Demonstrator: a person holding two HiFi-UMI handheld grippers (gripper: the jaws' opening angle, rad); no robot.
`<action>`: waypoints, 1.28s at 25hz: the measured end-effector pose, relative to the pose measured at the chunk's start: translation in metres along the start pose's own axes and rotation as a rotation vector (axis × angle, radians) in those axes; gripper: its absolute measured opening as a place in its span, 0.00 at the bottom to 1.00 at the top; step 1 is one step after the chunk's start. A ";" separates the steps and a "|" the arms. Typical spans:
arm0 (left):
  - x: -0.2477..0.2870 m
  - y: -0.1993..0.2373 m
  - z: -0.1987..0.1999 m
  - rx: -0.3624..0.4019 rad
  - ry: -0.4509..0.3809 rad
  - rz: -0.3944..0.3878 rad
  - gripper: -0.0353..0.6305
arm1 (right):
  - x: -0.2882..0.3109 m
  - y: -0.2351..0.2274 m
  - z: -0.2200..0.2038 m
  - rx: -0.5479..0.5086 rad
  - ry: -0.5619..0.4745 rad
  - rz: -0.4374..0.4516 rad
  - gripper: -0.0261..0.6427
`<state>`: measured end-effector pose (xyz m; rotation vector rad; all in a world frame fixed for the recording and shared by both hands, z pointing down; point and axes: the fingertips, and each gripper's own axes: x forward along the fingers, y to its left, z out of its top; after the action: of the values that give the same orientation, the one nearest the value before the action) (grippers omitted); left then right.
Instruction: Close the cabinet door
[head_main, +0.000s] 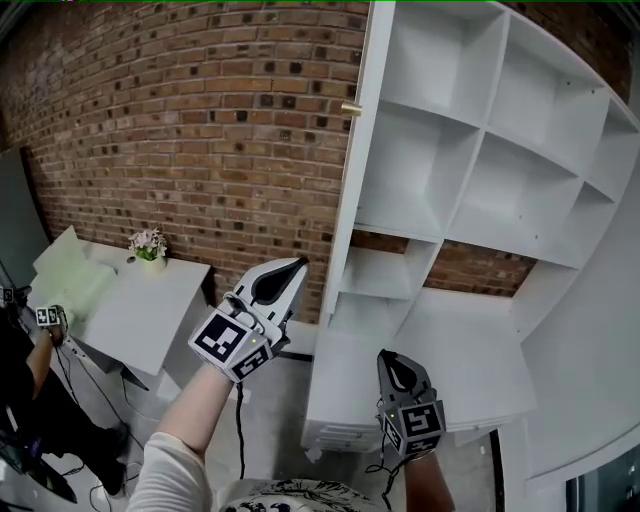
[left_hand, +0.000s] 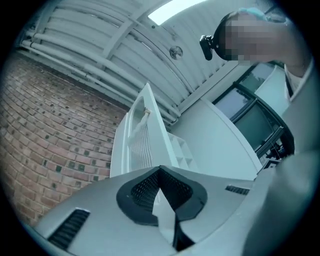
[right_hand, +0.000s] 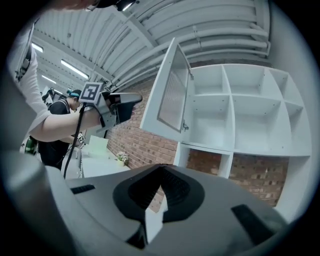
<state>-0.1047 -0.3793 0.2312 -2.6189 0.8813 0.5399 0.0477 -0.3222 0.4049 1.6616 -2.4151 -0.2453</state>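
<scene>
While the door (head_main: 352, 180) stands swung out from the cabinet's (head_main: 520, 190) left edge, edge-on with its knob (head_main: 351, 109) near the top, the left gripper (head_main: 296, 266) hangs just left of the door's lower part, apart from it, jaws pressed together on nothing. The right gripper (head_main: 389, 358) sits lower, before the cabinet's bottom shelves, its jaws likewise together and empty. Left of the cabinet are a brick wall (head_main: 200, 130) and a table (head_main: 140, 310) with flowers (head_main: 148, 245).

The white table (head_main: 140, 318) stands against the brick wall (head_main: 200, 130). A small pot of flowers (head_main: 148, 246) sits at the table's far edge, and something pale green (head_main: 72, 276) lies at its left end.
</scene>
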 end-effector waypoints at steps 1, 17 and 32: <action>0.010 0.004 0.010 -0.005 -0.018 -0.021 0.07 | 0.002 -0.003 0.003 -0.006 -0.003 0.002 0.04; 0.113 0.036 0.135 -0.138 -0.095 -0.321 0.32 | 0.036 -0.045 0.016 -0.031 -0.035 0.053 0.05; 0.139 0.036 0.166 -0.086 -0.024 -0.486 0.26 | 0.044 -0.046 0.001 -0.062 0.010 0.106 0.04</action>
<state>-0.0660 -0.4078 0.0172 -2.7561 0.1959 0.4796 0.0738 -0.3795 0.3951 1.5000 -2.4529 -0.2906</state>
